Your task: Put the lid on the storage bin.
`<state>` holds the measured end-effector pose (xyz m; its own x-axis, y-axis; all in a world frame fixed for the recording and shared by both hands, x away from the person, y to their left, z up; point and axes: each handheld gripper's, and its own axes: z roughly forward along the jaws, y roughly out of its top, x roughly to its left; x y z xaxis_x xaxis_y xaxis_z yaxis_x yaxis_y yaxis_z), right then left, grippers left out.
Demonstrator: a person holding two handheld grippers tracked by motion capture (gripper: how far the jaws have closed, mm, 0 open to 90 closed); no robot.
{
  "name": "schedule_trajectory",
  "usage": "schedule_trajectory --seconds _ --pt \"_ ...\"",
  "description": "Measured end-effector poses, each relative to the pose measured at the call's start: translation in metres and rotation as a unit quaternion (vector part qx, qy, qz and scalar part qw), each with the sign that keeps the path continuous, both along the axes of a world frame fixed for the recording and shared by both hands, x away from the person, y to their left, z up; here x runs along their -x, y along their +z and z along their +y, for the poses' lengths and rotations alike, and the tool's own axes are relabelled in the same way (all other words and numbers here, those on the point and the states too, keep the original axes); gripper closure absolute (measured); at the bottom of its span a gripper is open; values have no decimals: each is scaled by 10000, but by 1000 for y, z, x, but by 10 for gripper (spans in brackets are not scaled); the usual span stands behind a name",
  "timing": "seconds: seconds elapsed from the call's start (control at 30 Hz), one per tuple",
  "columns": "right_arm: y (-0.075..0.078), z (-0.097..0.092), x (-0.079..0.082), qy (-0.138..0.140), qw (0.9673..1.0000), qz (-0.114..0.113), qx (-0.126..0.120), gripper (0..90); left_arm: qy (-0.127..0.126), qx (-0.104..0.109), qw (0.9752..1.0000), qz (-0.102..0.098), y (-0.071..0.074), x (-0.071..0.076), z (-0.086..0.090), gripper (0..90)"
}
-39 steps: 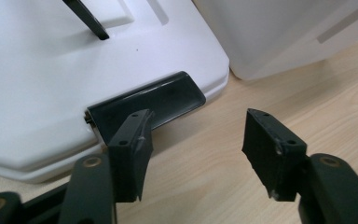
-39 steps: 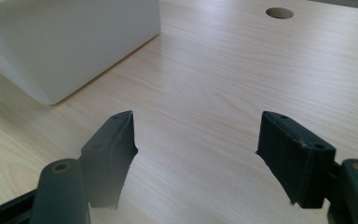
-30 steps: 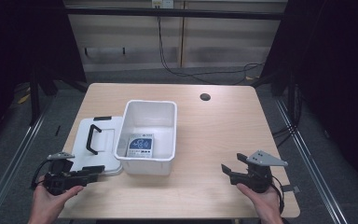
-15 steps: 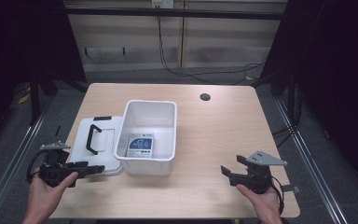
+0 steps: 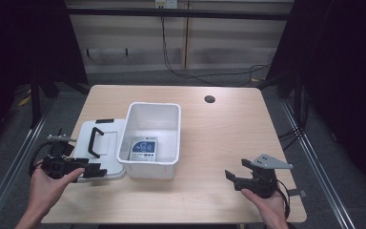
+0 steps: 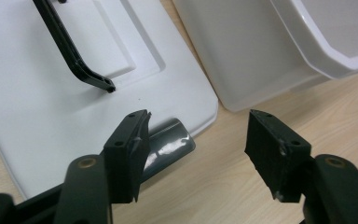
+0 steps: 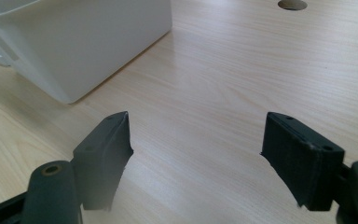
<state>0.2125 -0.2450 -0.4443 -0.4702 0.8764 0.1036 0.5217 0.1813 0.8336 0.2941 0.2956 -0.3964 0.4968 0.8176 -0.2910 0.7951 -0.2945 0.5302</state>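
Left tongs (image 5: 93, 171) sit lower left in the high view, over the near corner of the white lid (image 5: 88, 152). Jaws stand apart and have just been opening; nothing clamped. In the left gripper view the gap between the jaws frames bare desk (image 6: 223, 172) just past the lid's (image 6: 51, 102) rounded corner. The left jaw hangs over the lid's edge, with a dark grey latch (image 6: 168, 142) showing right beside it. Can't tell whether that jaw touches the lid or just hovers.

The lid lies flat on the desk (image 5: 228, 124), left of centre in the high view, black handle (image 5: 94, 141) facing up. Its right edge is tucked against the white bin (image 5: 152, 164), touching or nearly so. In the left gripper view the handle (image 6: 70, 51) runs across the upper left of the frame and the bin's wall (image 6: 242, 51) takes the upper right.

The bin stands open at mid frame in the high view, with a blue-and-white printed card (image 5: 143, 149) flat on its floor.

Right tongs (image 5: 232, 177) are lower right in the high view, well apart from the bin and lid. Jaws wide apart, nothing between them. In the right gripper view the bin's outer wall (image 7: 88, 42) is at upper left and a round hole (image 7: 292, 4) in the desk (image 7: 223, 93) at the top edge. The same hole (image 5: 209, 99) shows right of top centre in the high view.
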Motion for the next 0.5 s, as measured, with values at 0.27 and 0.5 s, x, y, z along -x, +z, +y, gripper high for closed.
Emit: schedule_trajectory --seconds 0.27,0.5 --pt "0 1 0 82 10000 -8 1 229 -2 -114 9999 58 8 -12 -7 458" --pt "-1 2 0 96 9999 31 -15 228 119 -385 9992 85 13 -24 -9 532"
